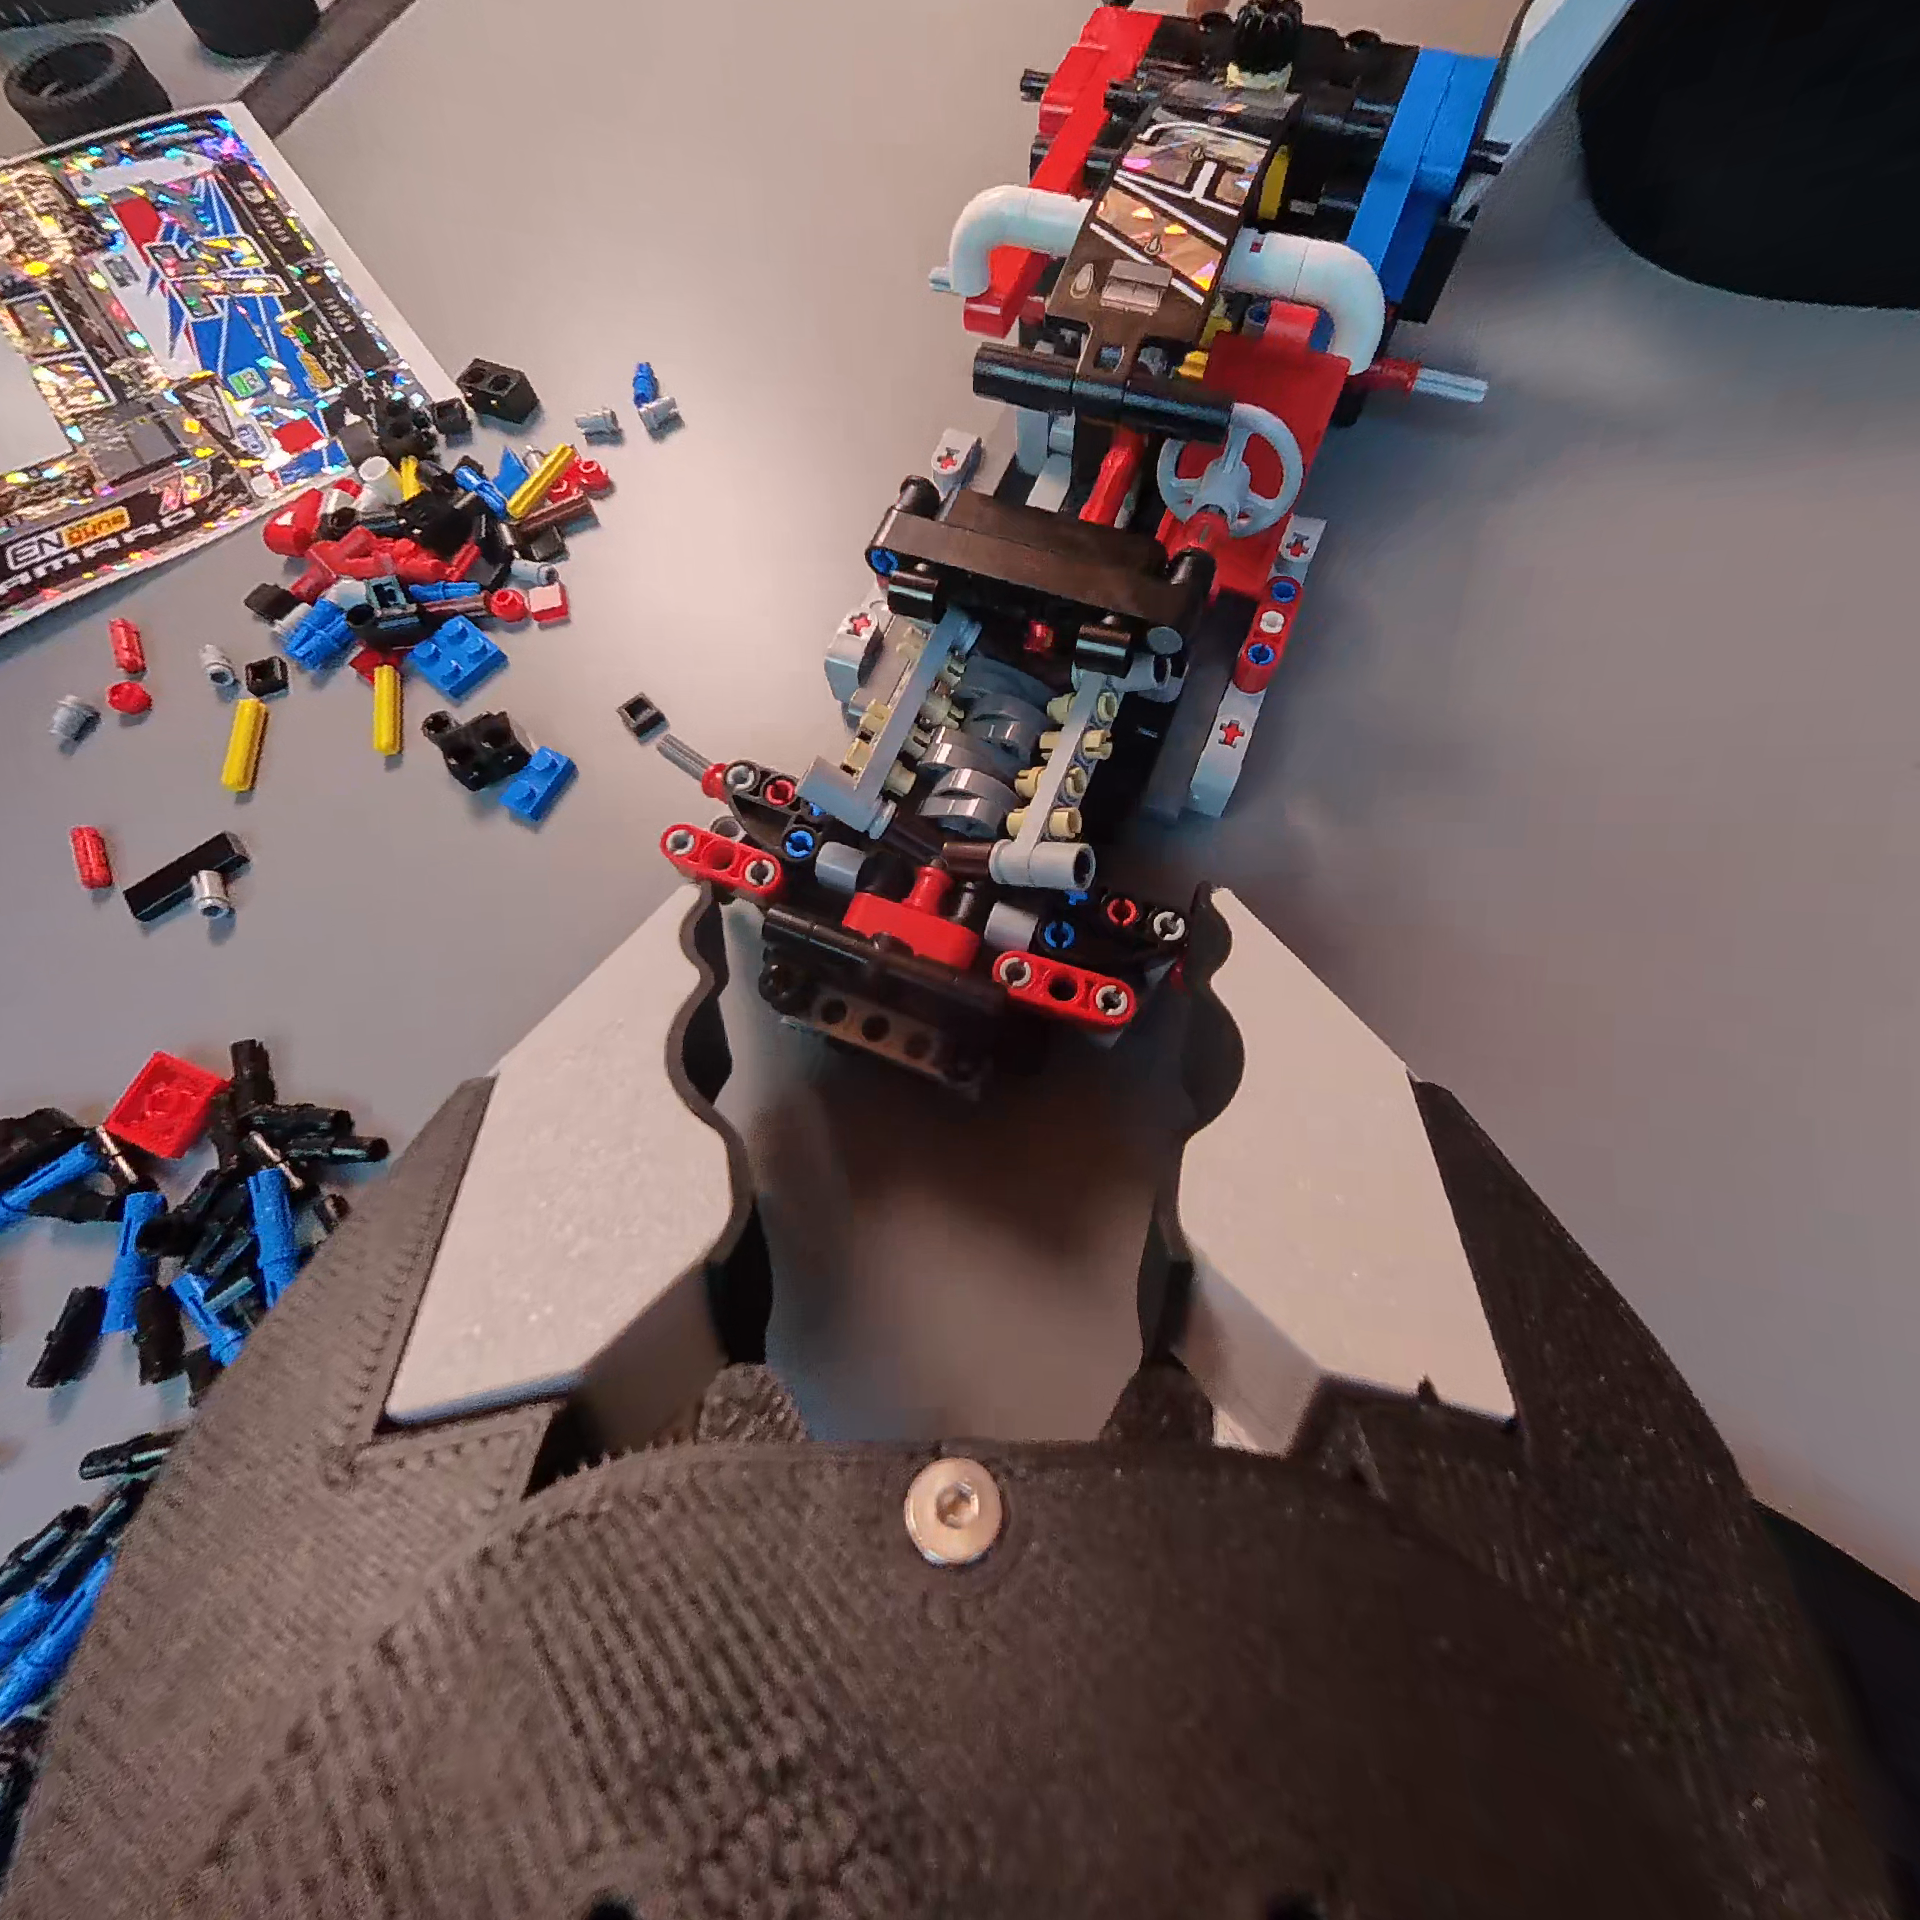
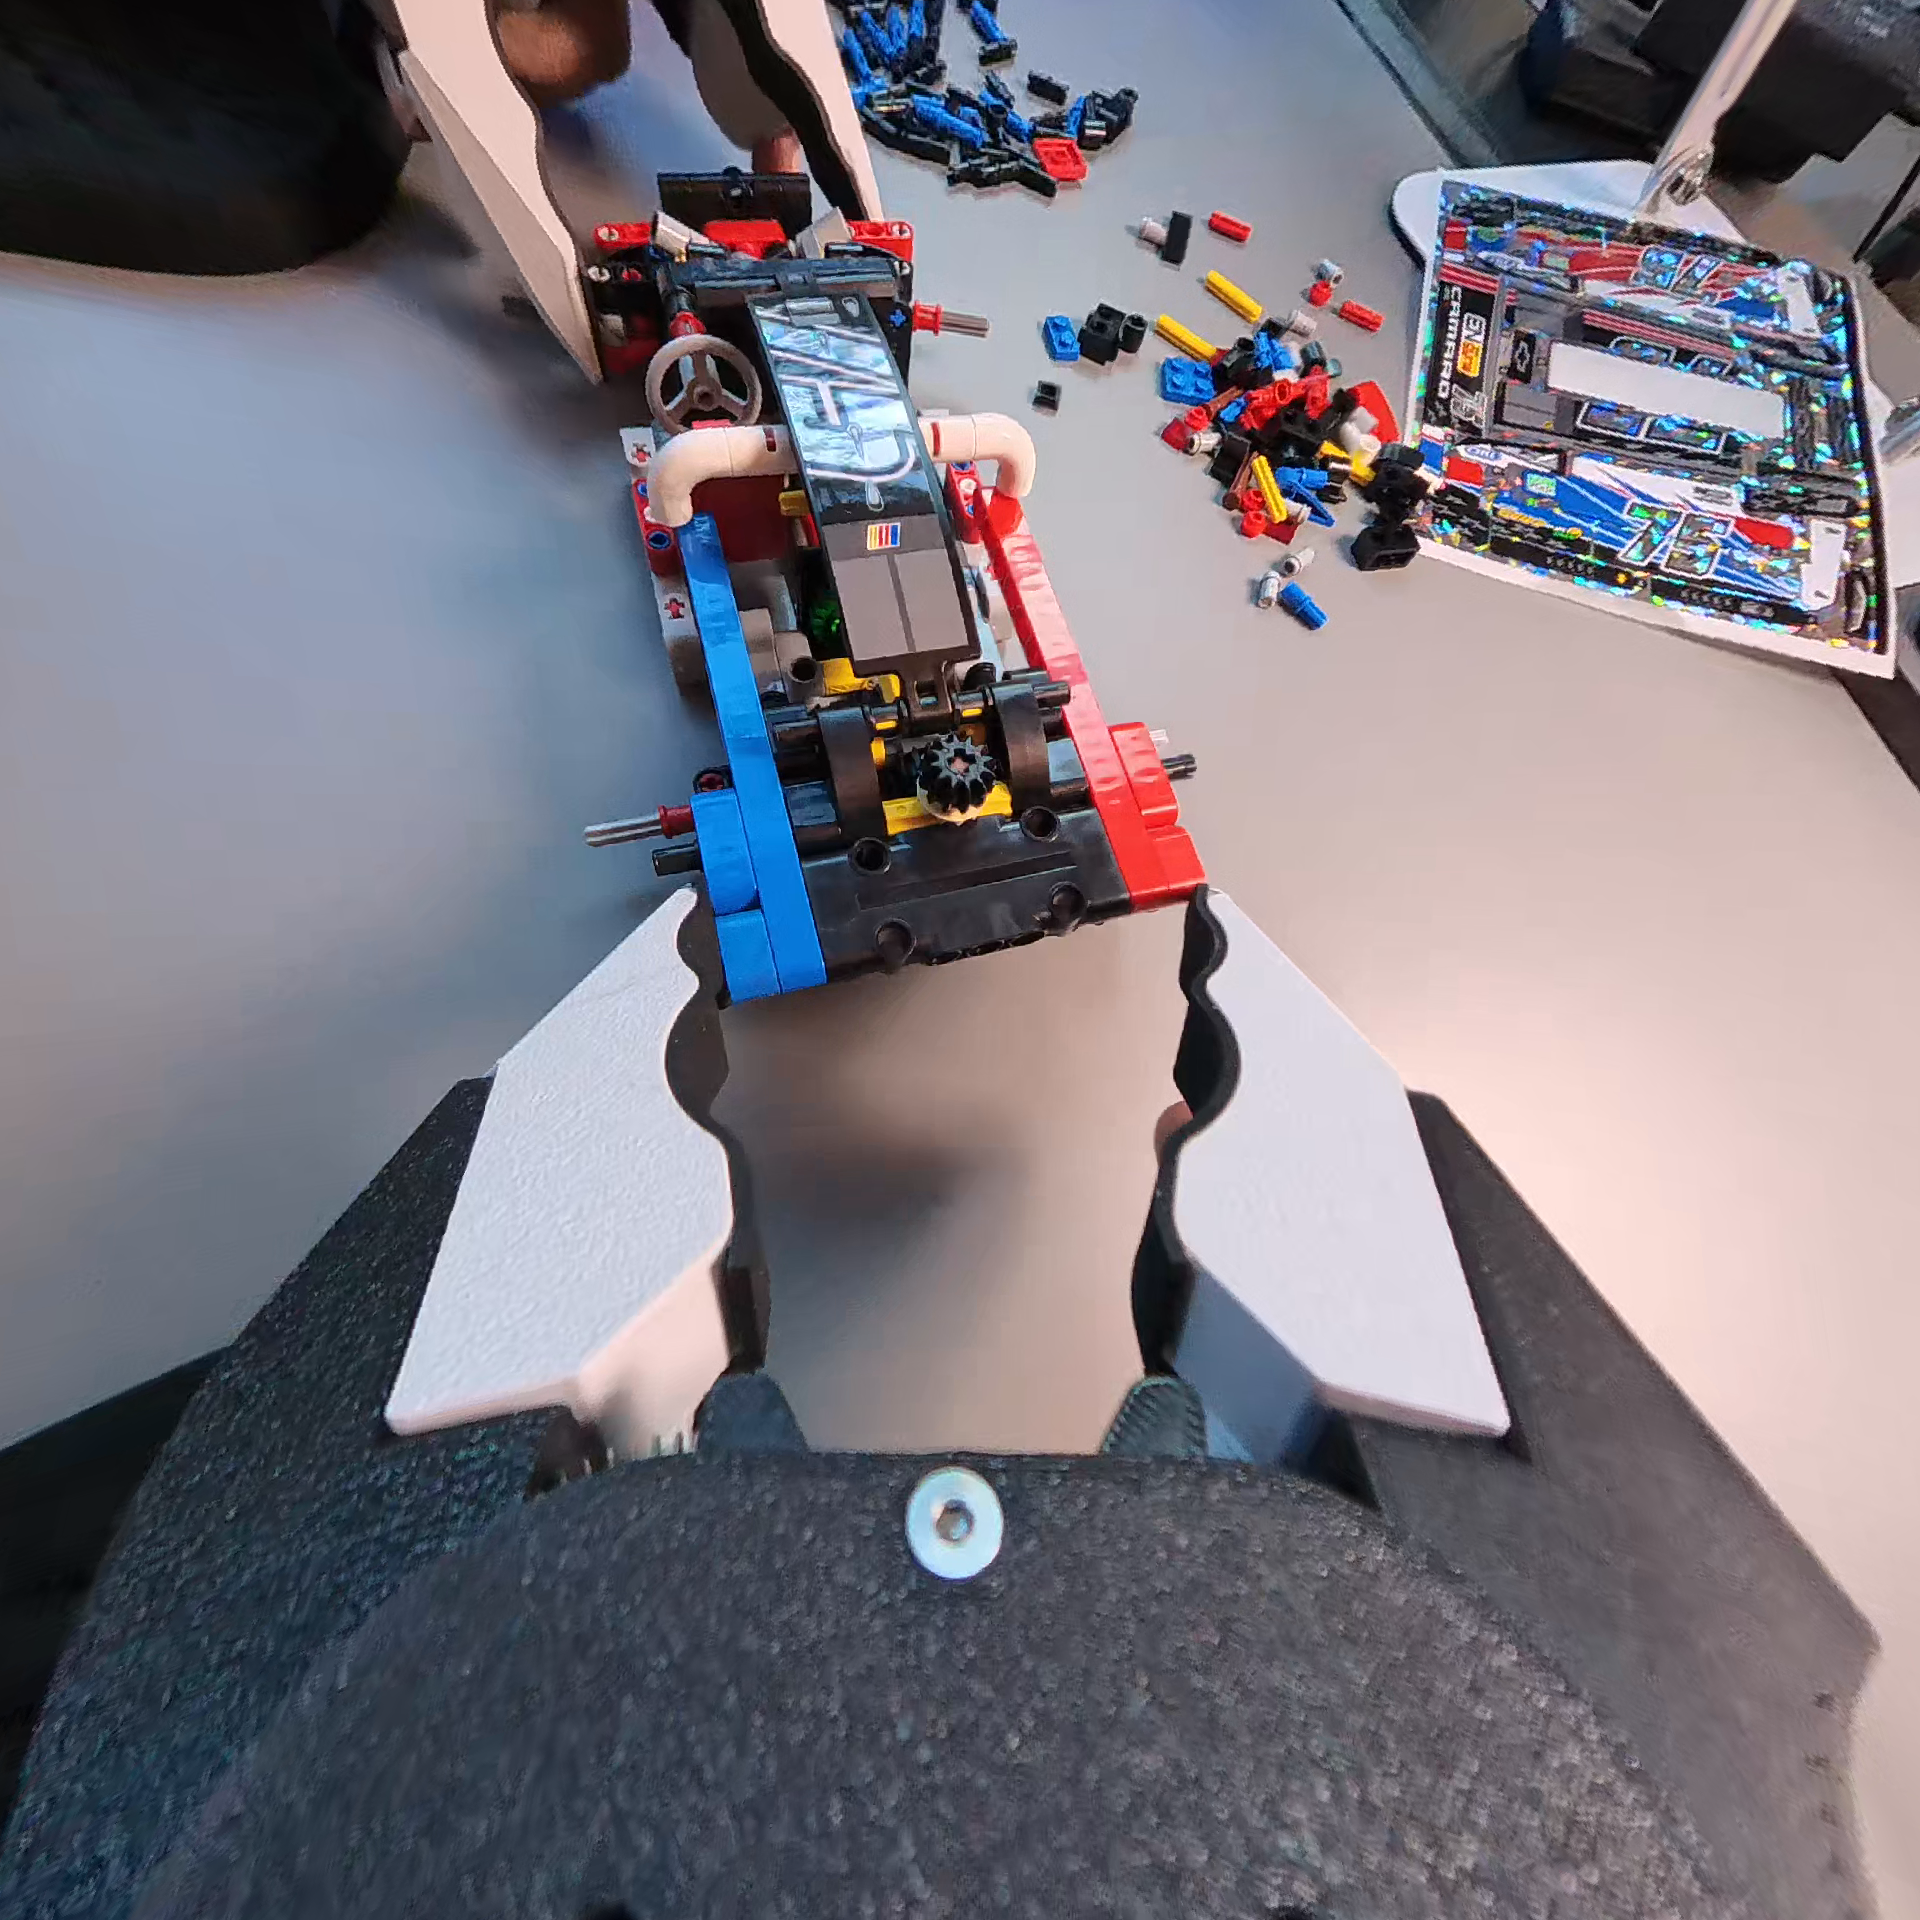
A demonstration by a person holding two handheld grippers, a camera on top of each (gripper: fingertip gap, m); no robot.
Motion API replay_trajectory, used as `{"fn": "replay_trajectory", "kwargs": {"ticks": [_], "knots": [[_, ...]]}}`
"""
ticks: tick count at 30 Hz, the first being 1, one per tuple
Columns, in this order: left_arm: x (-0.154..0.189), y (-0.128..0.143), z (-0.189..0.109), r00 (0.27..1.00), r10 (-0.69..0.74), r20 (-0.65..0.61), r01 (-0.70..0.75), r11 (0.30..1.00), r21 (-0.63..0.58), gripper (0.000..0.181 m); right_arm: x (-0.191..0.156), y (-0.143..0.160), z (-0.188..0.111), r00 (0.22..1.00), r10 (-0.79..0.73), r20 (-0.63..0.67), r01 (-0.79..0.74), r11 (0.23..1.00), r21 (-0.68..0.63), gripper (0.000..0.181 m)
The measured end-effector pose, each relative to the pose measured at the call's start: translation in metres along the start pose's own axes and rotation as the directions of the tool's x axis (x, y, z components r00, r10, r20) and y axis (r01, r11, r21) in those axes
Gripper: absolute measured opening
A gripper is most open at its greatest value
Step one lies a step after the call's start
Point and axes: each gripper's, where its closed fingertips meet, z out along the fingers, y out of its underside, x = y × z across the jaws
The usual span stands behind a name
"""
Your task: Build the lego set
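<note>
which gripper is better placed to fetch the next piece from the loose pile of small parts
Left, probably. The mixed parts pile lies close beside the left gripper, whose jaws stand open at the car chassis engine end. The right gripper, open at the rear end, sits farther from it.

Loose bricks (image 1: 416, 561) (sticker sheet (image 1: 156, 343) beside) crowd one side of the car (image 1: 1091, 623).

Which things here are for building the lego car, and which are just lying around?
For the job: lego car; loose mixed pieces; blue and black pins; sticker sheet; left hand-held gripper; right hand-held gripper.

Just lying about: black tyre; metal stand.
</note>
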Motion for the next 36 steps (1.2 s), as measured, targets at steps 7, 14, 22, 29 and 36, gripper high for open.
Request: {"fn": "replay_trajectory", "kwargs": {"ticks": [7,14,22,29,36], "knots": [[-0.005,-0.011,-0.012,0.999,-0.044,0.005,0.044,0.995,0.088,0.093,-0.006,-0.006,-0.004,0.999,0.036,0.025,-0.038,0.996,0.077,0.082],[-0.050,-0.086,-0.086,0.963,-0.191,0.192,0.063,0.848,0.526,0.080,0.014,-0.096,-0.059,0.991,0.097,-0.088,-0.046,0.885,0.464,0.083],[-0.089,-0.124,-0.119,0.883,-0.253,0.394,-0.067,0.764,0.641,0.007,0.090,-0.162,-0.059,0.918,0.245,-0.313,0.004,0.782,0.623,0.000],[-0.130,-0.136,-0.136,0.812,-0.358,0.460,-0.105,0.687,0.719,0.000,0.140,-0.206,-0.029,0.871,0.241,-0.429,0.074,0.797,0.599,0.005],[-0.140,-0.121,-0.132,0.767,-0.432,0.474,-0.049,0.697,0.715,0.017,0.221,-0.255,0.010,0.805,0.268,-0.529,0.063,0.848,0.526,0.028]]}}
